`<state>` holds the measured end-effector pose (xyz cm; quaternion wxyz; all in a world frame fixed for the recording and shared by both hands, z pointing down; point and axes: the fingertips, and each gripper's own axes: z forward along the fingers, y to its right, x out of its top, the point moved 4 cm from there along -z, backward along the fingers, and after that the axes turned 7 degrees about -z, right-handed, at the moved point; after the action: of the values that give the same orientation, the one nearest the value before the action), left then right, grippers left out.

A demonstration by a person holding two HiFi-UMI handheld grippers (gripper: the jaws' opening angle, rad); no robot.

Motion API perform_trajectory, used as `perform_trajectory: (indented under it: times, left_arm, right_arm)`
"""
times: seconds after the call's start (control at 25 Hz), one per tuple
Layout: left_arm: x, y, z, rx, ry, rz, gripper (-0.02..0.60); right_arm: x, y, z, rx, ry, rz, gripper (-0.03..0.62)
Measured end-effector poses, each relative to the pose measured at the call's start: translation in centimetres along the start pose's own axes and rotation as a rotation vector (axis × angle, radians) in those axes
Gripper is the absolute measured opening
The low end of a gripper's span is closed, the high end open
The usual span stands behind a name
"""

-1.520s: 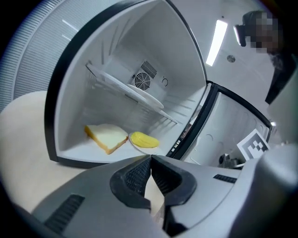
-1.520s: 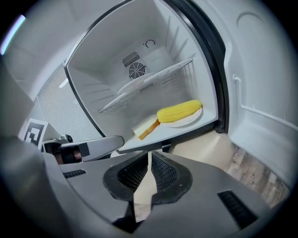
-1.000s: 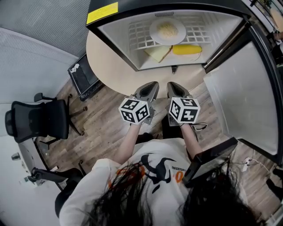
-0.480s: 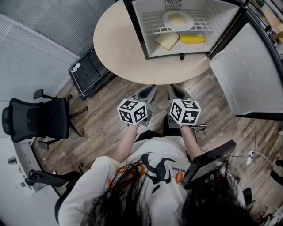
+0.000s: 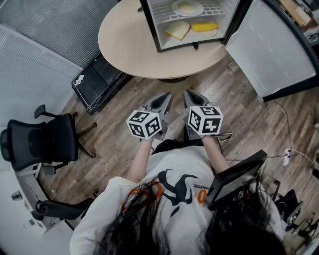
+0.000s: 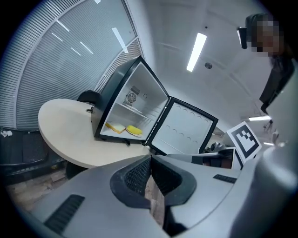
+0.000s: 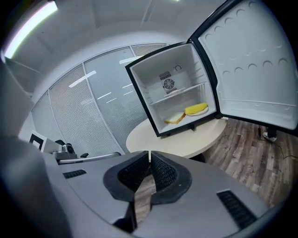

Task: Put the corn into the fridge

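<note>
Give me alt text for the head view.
A person holds the left gripper and right gripper, both shut and empty, above a wood floor. Ahead, an open fridge on a round table holds corn, bread and a plate.

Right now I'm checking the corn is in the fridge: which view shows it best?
The right gripper view: it looks straight into the open fridge, corn on the bottom level beside the bread. The head view catches it near the top edge; the left gripper view shows it small and oblique.
</note>
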<state>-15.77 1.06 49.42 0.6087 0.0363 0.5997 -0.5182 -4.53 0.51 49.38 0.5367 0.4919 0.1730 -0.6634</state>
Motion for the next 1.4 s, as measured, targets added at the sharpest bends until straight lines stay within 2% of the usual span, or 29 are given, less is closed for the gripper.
perform_trajectory:
  times: [0.32, 0.6, 0.96, 1.4]
  left_arm:
    - [-2.6, 3.4, -0.9, -0.055, -0.019, 0.025, 0.009]
    - [-3.2, 5.0, -0.7, -0.090, -0.043, 0.050, 0.009]
    - [-3.2, 6.3, -0.7, -0.107, -0.050, 0.081, 0.009]
    - [-3.0, 6.5, -1.4, -0.106, -0.035, 0.068, 0.009]
  right_arm:
    - [-1.8, -0.1, -3.9, -0.020, -0.001, -0.022, 0.025]
    - [-2.1, 0.3, -5.8, -0.041, 0.011, -0.021, 0.025]
    - [-1.5, 0.0, -6.6, -0.035, 0.030, -0.032, 0.023]
    - [-1.7, -0.8, -6.4, -0.010, 0.014, -0.054, 0.023]
